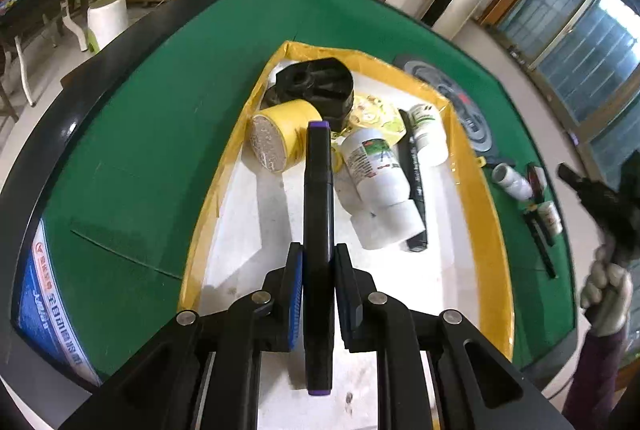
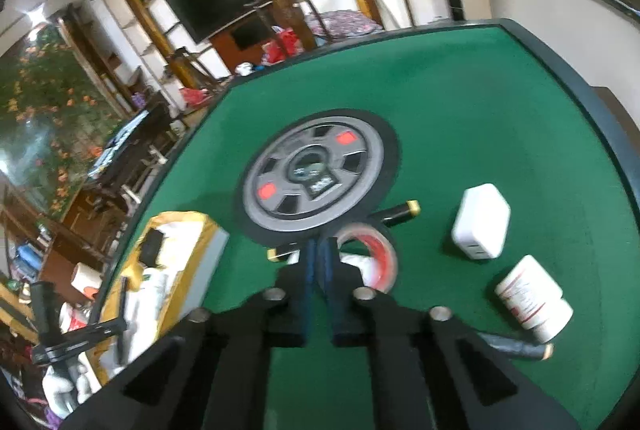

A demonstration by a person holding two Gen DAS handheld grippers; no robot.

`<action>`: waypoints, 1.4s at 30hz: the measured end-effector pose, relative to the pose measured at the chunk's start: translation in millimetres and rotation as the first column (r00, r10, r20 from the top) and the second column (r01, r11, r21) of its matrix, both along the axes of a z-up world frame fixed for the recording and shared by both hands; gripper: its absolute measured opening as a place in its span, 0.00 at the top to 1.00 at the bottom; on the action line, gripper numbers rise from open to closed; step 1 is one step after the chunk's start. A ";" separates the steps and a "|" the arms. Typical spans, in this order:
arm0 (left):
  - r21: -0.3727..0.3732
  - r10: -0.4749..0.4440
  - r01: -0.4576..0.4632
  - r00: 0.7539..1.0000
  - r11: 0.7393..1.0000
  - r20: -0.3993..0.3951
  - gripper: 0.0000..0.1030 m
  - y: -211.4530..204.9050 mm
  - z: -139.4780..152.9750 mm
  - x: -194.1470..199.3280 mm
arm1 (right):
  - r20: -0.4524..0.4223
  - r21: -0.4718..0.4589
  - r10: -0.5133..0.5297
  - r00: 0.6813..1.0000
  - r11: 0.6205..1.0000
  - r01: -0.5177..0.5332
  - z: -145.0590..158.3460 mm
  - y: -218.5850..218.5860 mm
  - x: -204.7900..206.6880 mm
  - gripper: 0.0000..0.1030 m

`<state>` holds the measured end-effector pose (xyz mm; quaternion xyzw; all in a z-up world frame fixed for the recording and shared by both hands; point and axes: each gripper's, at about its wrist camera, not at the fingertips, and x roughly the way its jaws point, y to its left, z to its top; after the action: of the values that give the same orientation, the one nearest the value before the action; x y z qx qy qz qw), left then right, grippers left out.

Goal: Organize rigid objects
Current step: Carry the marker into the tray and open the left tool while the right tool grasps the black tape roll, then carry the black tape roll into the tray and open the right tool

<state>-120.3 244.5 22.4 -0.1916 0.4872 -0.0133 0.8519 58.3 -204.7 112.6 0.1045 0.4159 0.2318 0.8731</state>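
Observation:
My left gripper (image 1: 318, 254) is shut on a black marker with purple ends (image 1: 319, 189), held above the white floor of a yellow-rimmed tray (image 1: 478, 189). In the tray lie a yellow roll (image 1: 282, 135), a black block (image 1: 320, 85), two white bottles (image 1: 374, 165) and a black pen (image 1: 414, 185). My right gripper (image 2: 319, 250) is shut and empty above the green table (image 2: 460, 117). Just beyond its tips lie a clear tape roll with red inside (image 2: 374, 254) and a black marker with yellow caps (image 2: 396, 211). A white charger (image 2: 482, 222) and a white bottle (image 2: 534, 298) lie to the right.
A round grey disc (image 2: 316, 171) sits in the table's middle. The tray also shows at the left in the right wrist view (image 2: 180, 226). A white bottle (image 1: 514, 181) and other small items lie right of the tray. The table's black rim (image 1: 48, 133) curves round the left.

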 end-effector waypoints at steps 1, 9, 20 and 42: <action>0.000 0.001 -0.001 1.000 1.000 -0.003 0.86 -1.0 -1.0 1.1 | 0.009 -0.001 0.012 1.000 1.000 -0.012 2.7 4.3 -2.7 0.96; 0.013 -0.010 0.010 1.000 1.000 0.024 0.77 -7.7 6.7 -9.3 | 0.025 -0.090 0.015 1.000 0.996 -0.013 1.9 20.3 -3.1 0.88; 0.023 0.002 -0.006 0.988 1.000 0.152 0.49 6.6 41.5 -48.5 | -0.040 -0.208 0.010 0.999 0.978 -0.018 -40.5 21.9 24.9 0.65; -0.105 0.023 -0.009 0.992 0.994 0.127 0.49 12.9 19.5 -61.0 | 0.124 -0.193 0.317 0.940 0.937 -0.290 41.8 126.0 -71.4 0.82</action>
<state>-181.3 257.4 41.9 -0.2384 0.4284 -0.0442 0.8704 -13.1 -78.7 154.3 -0.0548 0.3774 0.3347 0.8617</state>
